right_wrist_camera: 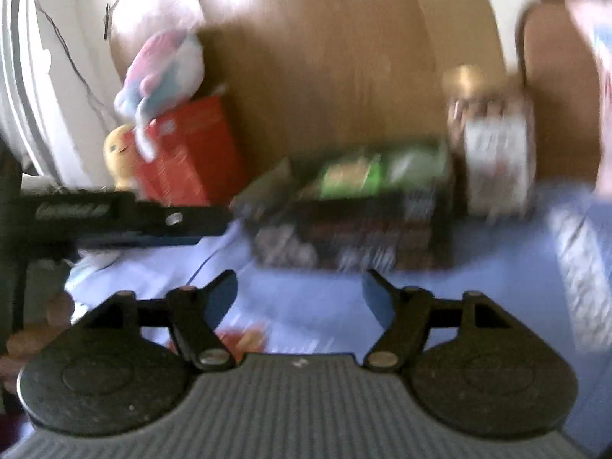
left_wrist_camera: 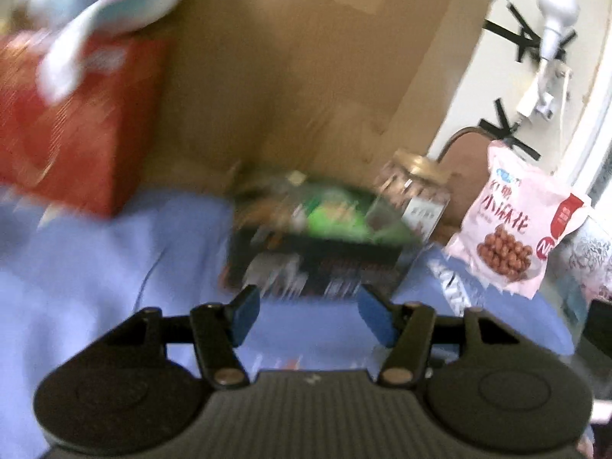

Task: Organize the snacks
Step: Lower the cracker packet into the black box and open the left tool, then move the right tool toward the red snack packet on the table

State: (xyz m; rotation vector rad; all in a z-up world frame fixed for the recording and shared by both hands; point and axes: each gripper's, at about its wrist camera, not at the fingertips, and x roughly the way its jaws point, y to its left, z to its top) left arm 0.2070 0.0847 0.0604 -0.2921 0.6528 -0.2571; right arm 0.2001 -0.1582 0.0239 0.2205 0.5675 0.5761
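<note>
A dark snack box point(left_wrist_camera: 313, 264) with green packets point(left_wrist_camera: 336, 214) inside lies on the blue cloth point(left_wrist_camera: 95, 267), just beyond my left gripper point(left_wrist_camera: 308, 315). The left gripper is open with nothing between its blue pads point(left_wrist_camera: 244, 315). A clear jar with a gold lid point(left_wrist_camera: 417, 195) stands to the right of the box. A pink bag of nuts point(left_wrist_camera: 512, 225) leans further right. In the right wrist view the same dark box point(right_wrist_camera: 355, 225) and jar point(right_wrist_camera: 493, 153) sit ahead of my right gripper point(right_wrist_camera: 300, 300), which is open and empty. Both views are blurred.
A red carton point(left_wrist_camera: 72, 122) with a pastel plush toy point(left_wrist_camera: 99, 4) on top stands at the left, a yellow toy point(right_wrist_camera: 118, 157) beside it. A brown cardboard wall point(left_wrist_camera: 306, 69) rises behind. A black bar point(right_wrist_camera: 126, 218) crosses the left of the right wrist view.
</note>
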